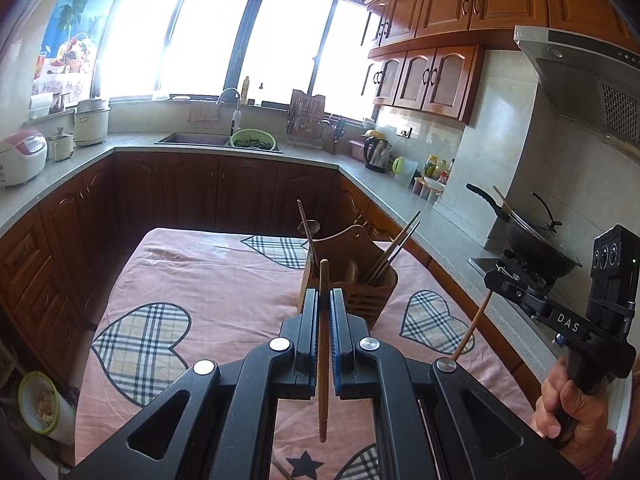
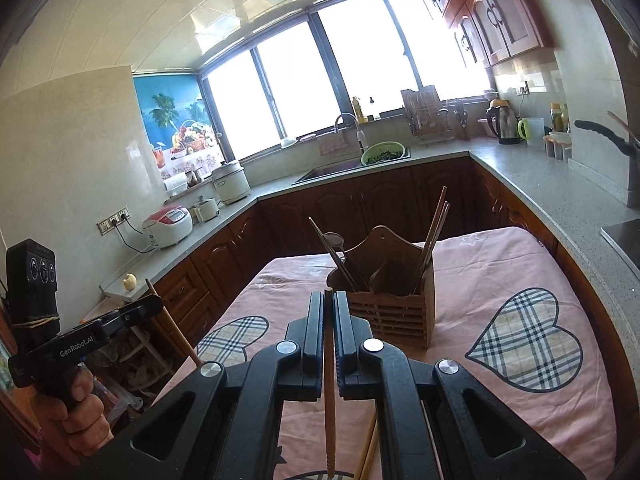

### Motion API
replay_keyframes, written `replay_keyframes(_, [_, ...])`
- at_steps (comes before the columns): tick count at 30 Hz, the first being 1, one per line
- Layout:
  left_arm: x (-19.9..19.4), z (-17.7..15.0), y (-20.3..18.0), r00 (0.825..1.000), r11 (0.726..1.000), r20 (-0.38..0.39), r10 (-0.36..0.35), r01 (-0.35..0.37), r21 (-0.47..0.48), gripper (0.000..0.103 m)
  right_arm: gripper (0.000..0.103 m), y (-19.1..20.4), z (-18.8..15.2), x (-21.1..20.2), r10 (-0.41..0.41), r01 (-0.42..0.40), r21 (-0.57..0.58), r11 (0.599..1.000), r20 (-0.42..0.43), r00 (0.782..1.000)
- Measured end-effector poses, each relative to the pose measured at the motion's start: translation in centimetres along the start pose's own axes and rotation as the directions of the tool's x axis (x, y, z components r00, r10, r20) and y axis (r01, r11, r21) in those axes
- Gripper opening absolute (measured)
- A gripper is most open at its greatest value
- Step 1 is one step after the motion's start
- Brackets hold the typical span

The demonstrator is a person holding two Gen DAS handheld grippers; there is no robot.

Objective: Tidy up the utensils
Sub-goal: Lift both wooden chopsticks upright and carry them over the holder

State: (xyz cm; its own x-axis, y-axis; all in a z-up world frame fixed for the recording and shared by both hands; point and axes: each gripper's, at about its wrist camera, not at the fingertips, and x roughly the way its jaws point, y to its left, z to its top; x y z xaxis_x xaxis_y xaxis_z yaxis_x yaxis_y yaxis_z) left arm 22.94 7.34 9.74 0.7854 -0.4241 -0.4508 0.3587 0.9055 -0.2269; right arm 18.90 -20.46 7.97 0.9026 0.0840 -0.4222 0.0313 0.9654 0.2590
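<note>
A wooden utensil holder point(image 1: 362, 280) point(image 2: 394, 296) stands on the pink cloth-covered table, with several chopsticks and a spoon in it. My left gripper point(image 1: 324, 294) is shut on a wooden chopstick point(image 1: 323, 360), held upright just in front of the holder. My right gripper point(image 2: 328, 296) is shut on another wooden chopstick point(image 2: 329, 400), just left of the holder. Each gripper shows in the other's view, the right gripper point(image 1: 492, 280) and the left gripper point(image 2: 154, 300), both holding a chopstick above the table's sides.
The table point(image 1: 200, 272) point(image 2: 500, 264) has a pink cloth with plaid hearts. Loose chopsticks point(image 2: 370, 452) lie on it under my right gripper. Counters run around the room with a sink point(image 1: 196, 139), rice cookers point(image 1: 20, 156) and a wok point(image 1: 536, 244) on the stove.
</note>
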Motion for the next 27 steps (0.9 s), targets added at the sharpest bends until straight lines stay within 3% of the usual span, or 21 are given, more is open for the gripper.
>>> replay_keyframes(13, [2.7,3.1,1.6,0.997,0.999,0.076,-0.030,0.032,-0.028,0.003,0.004,-1.8,3.0,1.5,-0.052,0.050,0.029,0.998,0.085,0.995])
replay_keyframes(27, [7.8,5.3,2.4,0.976,0.999,0.215,-0.033,0.038,-0.019,0.003,0.004,-3.9,7.5,2.8,-0.094,0.086,0.049,0.995,0.203,0.975])
